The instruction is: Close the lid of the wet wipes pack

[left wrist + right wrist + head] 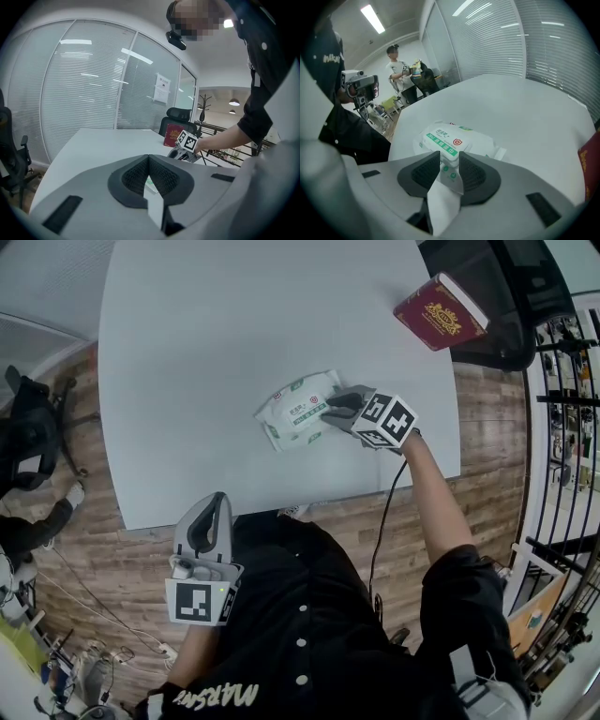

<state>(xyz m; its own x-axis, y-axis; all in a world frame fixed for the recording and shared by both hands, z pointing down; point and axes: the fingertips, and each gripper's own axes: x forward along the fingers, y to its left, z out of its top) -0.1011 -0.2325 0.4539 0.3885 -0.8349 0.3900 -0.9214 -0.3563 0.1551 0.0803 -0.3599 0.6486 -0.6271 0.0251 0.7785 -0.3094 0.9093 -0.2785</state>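
Observation:
A white and green wet wipes pack (298, 409) lies on the pale grey table (234, 315), toward its near right side. My right gripper (342, 407) points down at the pack's right end. In the right gripper view the jaws stand apart, and the pack (457, 143) with its labelled lid shows just past the tips. The lid looks flat on the pack's top, and nothing is pinched between the pads. My left gripper (214, 512) hangs off the table's near edge by my body, its tips together and empty (149, 159).
A dark red book (441, 313) lies at the table's far right corner. A black office chair (506, 296) stands behind it and another (28, 437) stands left of the table. A person (398, 70) stands far off in the room.

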